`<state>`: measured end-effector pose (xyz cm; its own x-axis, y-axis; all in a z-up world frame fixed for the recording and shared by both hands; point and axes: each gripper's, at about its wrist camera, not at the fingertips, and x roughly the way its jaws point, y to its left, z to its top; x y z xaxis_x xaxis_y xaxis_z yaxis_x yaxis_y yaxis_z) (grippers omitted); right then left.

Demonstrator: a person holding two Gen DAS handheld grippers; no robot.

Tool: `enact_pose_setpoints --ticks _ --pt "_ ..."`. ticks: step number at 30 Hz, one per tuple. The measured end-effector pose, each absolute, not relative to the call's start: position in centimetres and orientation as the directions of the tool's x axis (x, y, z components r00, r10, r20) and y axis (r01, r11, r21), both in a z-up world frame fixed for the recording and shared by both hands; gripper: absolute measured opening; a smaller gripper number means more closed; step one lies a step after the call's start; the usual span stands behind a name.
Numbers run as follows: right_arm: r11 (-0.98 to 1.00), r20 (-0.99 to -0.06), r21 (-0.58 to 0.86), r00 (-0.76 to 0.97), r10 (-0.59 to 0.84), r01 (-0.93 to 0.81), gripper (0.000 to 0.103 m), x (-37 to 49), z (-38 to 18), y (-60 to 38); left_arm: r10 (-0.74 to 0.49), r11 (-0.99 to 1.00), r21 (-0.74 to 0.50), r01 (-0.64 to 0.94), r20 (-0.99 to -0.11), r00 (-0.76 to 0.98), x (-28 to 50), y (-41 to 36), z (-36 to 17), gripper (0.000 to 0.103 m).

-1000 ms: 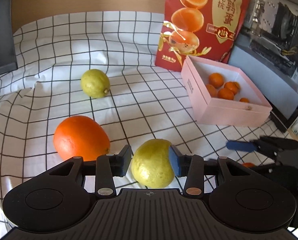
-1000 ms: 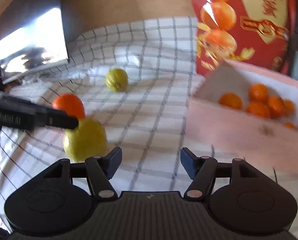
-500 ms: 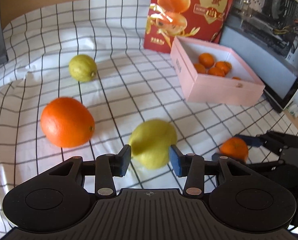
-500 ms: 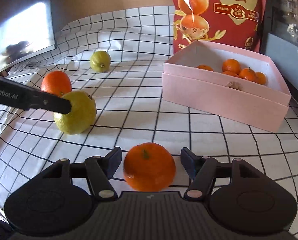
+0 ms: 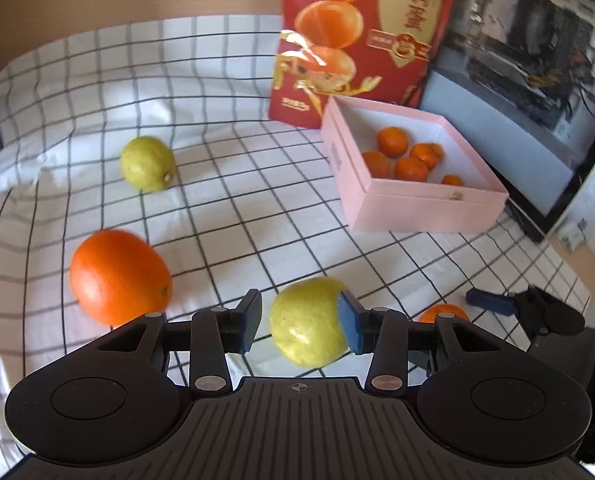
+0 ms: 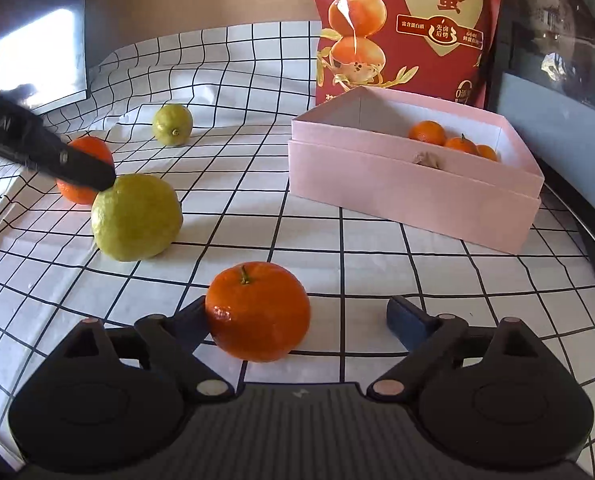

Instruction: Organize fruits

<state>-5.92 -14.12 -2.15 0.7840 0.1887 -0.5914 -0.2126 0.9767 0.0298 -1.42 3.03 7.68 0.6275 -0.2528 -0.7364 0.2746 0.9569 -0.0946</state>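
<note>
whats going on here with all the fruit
A person is sorting fruit on a checked cloth with two handheld grippers. The left gripper has a yellow-green lemon between its jaws, touching the right pad with a gap on the left side. The right gripper is open around a tangerine on the cloth, not yet closed. A pink box already holds several small tangerines. A large orange and a second lemon lie loose.

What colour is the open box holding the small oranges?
Pale pink outside, white inside; the box shows best in the right wrist view.
</note>
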Motion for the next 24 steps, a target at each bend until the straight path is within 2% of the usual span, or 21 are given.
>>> enact_pose_setpoints --ticks 4,8,11,15,17,24 --pt "0.977 -0.593 0.036 0.782 0.191 -0.211 0.094 -5.9 -2.1 -14.2 -0.238 0.934 -0.008 0.358 -0.760 0.605 -1.5 1.2 6.9 0.046" --pt "0.979 -0.591 0.033 0.785 0.183 -0.203 0.094 -5.9 -2.2 -14.2 -0.212 0.897 0.097 0.432 -0.762 0.612 -1.9 -0.7 6.4 0.053" --pt "0.979 -0.590 0.032 0.787 0.180 -0.200 0.094 -6.0 -2.1 -14.1 -0.200 0.882 0.128 0.454 -0.771 0.605 -1.6 -1.1 6.3 0.061" --pt "0.979 -0.590 0.032 0.787 0.182 -0.202 0.094 -6.0 -2.1 -14.2 -0.152 0.876 0.178 0.448 -0.780 0.607 -0.7 -0.9 5.6 0.061" --pt "0.979 -0.590 0.033 0.786 0.182 -0.202 0.094 -6.0 -2.1 -14.2 -0.144 0.884 0.168 0.436 -0.790 0.596 0.1 -0.3 5.2 0.065" --pt "0.978 -0.585 0.040 0.788 0.191 -0.206 0.095 -6.2 -2.0 -14.3 -0.198 0.887 0.082 0.454 -0.822 0.534 2.1 0.7 4.2 0.067"
